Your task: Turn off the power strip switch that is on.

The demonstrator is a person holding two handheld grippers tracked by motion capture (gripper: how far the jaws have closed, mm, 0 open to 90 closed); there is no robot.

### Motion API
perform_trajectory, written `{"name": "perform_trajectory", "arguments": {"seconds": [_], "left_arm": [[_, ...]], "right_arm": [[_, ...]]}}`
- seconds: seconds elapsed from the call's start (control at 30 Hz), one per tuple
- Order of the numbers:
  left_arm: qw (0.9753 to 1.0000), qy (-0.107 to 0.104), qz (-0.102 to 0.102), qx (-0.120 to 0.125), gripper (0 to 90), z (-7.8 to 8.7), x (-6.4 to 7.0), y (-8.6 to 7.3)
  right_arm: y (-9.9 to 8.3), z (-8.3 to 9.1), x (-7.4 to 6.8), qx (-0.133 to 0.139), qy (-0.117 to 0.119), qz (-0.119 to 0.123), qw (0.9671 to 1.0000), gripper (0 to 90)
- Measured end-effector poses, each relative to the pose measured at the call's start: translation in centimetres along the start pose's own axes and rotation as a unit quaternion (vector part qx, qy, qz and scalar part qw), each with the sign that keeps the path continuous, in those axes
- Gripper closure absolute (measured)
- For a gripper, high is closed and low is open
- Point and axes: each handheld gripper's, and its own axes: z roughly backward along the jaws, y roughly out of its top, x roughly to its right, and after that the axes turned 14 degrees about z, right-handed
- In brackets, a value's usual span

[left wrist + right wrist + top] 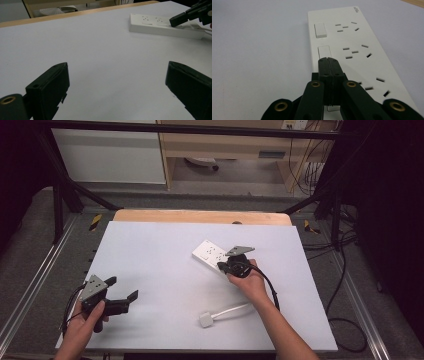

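A white power strip [210, 254] with rocker switches and several sockets lies right of the table's centre. Its white cable runs to a plug [205, 320] near the front edge. My right gripper [223, 265] hovers over the strip's near end, jaws pressed together with nothing between them. In the right gripper view the shut tips [328, 60] sit at the lower edge of the second switch [324, 52] of the strip [362, 57]. My left gripper [122, 288] rests at the front left, jaws wide apart. The left gripper view shows the strip [165, 25] far ahead and the other gripper [190, 15].
A white sheet [160, 280] covers the table, with a bare wooden strip [200, 216] along the far edge. Black frame posts and cables stand around the table. A cabinet and shelf unit lie beyond it.
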Motion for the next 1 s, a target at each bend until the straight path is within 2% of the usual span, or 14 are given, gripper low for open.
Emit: {"name": "perform_trajectory", "arguments": {"seconds": [0.3,0.47,0.67,0.8,1.0], "left_arm": [[1.0,0.0,0.0,0.001,5.2,0.0,0.0,0.0],[1.0,0.0,0.001,0.001,5.2,0.0,0.0,0.0],[1.0,0.0,0.001,0.001,5.2,0.0,0.0,0.0],[1.0,0.0,0.0,0.0,5.2,0.0,0.0,0.0],[1.0,0.0,0.0,0.0,5.2,0.0,0.0,0.0]], "right_arm": [[0.1,0.0,0.0,0.001,0.001,0.002,1.0,90.0],[0.3,0.3,0.1,0.018,-0.005,0.0,0.9998,90.0],[0.3,0.5,0.2,0.017,-0.007,-0.003,0.9998,90.0],[0.4,1.0,0.3,0.022,-0.005,-0.015,0.9996,85.8],[0.8,1.8,0.4,0.032,-0.007,-0.015,0.9994,76.8]]}}
